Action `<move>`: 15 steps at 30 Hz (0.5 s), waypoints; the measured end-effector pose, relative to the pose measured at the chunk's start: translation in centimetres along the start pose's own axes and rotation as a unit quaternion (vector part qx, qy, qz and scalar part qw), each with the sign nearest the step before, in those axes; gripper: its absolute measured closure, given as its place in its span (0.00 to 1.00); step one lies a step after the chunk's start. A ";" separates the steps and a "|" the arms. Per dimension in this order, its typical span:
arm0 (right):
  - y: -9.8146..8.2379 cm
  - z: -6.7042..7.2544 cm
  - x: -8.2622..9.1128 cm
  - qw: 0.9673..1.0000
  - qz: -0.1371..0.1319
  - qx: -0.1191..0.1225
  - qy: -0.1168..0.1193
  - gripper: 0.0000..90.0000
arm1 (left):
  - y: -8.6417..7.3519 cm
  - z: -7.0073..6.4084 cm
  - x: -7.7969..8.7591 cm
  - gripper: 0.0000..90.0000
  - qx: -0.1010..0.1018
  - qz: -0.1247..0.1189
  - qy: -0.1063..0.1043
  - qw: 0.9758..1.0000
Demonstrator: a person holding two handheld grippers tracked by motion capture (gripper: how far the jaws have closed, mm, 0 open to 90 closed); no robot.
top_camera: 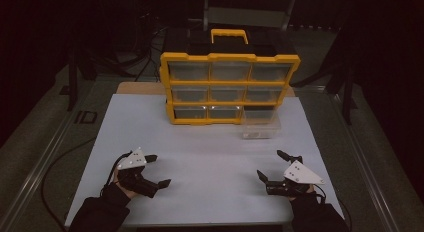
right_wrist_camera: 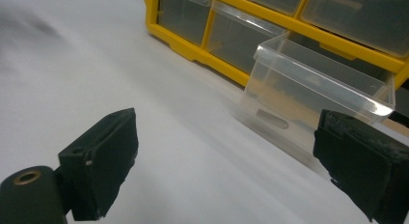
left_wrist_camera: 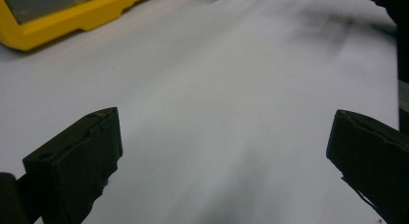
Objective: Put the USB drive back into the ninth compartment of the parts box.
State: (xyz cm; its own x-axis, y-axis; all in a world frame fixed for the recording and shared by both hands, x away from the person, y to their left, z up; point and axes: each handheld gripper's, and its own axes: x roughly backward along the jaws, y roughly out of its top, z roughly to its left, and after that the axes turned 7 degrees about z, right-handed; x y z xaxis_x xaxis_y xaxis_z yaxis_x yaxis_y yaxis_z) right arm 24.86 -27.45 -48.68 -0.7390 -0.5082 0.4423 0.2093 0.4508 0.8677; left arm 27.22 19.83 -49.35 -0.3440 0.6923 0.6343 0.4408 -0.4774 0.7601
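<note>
A yellow organiser cabinet (top_camera: 230,87) with clear drawers stands at the back of the white board (top_camera: 200,152). Its bottom-right clear drawer (top_camera: 260,123) sticks out forward onto the board. I cannot tell whether the drawer is still in its slot. My left gripper (top_camera: 160,169) rests open at the front left, nothing between its jaws. My right gripper (top_camera: 270,163) is open at the front right, a short way in front of the drawer. The right gripper view has the drawer (right_wrist_camera: 313,98) ahead of its open jaws (right_wrist_camera: 231,161). The left gripper view (left_wrist_camera: 224,156) faces bare board and the cabinet's corner (left_wrist_camera: 62,21).
A black case with a yellow handle (top_camera: 229,36) sits behind the cabinet. Cables (top_camera: 60,162) trail along the grey table at the left. Metal rails (top_camera: 45,157) edge the table on both sides, and dark stands rise behind it.
</note>
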 end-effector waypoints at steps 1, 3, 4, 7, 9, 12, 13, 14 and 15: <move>0.0 0.0 0.0 1.000 -0.001 -0.001 0.000 0.09 | -0.2 0.0 0.1 0.00 0.000 0.003 0.002 1.000; 0.0 0.0 0.0 1.000 0.000 0.000 -0.001 0.09 | -0.4 0.0 0.3 0.00 0.003 0.004 0.005 1.000; 0.0 0.0 0.0 1.000 -0.001 0.000 -0.001 0.09 | -0.6 0.0 0.4 0.00 0.006 0.005 0.004 1.000; 0.0 0.0 0.0 1.000 -0.001 -0.001 -0.002 0.09 | -0.9 -0.1 0.6 0.00 0.004 0.009 0.014 1.000; 0.0 0.0 0.0 1.000 -0.001 -0.001 -0.002 0.09 | -1.2 -0.1 0.7 0.00 0.007 0.004 0.019 1.000; 0.0 0.0 0.1 1.000 0.000 -0.001 -0.003 0.09 | -1.5 -0.4 1.1 0.00 0.005 -0.004 0.031 1.000; 0.0 0.0 0.1 1.000 0.000 -0.001 -0.003 0.09 | -1.5 -0.5 1.3 0.00 0.002 -0.005 0.038 0.999; 0.0 0.0 0.1 1.000 0.000 -0.001 -0.003 0.09 | -1.5 -0.5 1.3 0.00 0.002 -0.005 0.038 0.999; 0.0 0.0 0.1 1.000 0.000 -0.001 -0.003 0.09 | -1.6 -0.6 1.6 0.00 0.004 -0.013 0.041 0.999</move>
State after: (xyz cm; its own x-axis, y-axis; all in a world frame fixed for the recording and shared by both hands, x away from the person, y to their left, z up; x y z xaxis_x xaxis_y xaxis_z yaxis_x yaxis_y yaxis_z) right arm 24.84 -27.50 -48.63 -0.7427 -0.5046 0.4402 0.2094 0.4494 0.8685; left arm 25.42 21.37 -49.48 -0.4224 0.6571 0.6244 0.4372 -0.4557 0.7753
